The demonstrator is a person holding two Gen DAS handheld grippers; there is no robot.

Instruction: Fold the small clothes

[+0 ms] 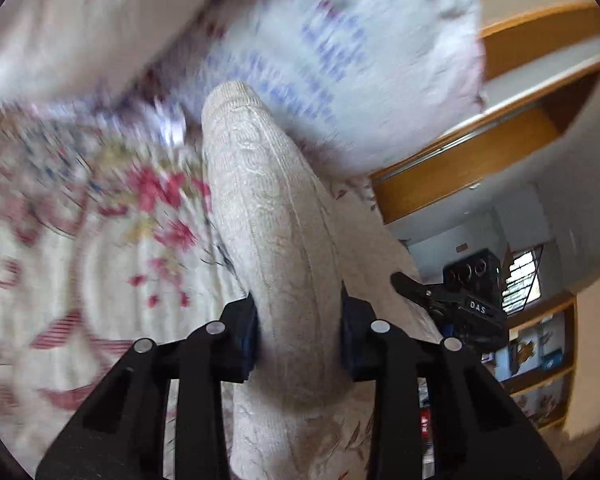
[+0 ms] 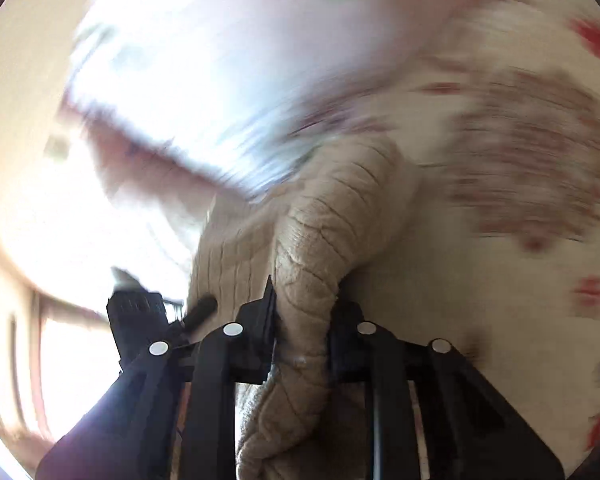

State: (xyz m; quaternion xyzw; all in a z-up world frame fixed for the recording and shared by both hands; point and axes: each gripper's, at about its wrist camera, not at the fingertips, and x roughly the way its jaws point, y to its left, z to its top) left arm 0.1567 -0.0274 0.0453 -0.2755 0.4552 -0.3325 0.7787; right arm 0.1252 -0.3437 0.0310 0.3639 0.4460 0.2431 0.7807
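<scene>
A beige cable-knit garment is held up above a floral bedspread. My left gripper is shut on one thick fold of it, which runs away from the fingers. My right gripper is shut on another bunched part of the same knit garment. The right gripper also shows at the right of the left wrist view. The left gripper shows at the left of the right wrist view. Both views are blurred by motion.
A blurred white and blue pillow lies on the bed behind the garment. A wooden cabinet and shelves with items stand at the right. A bright window is at the left of the right wrist view.
</scene>
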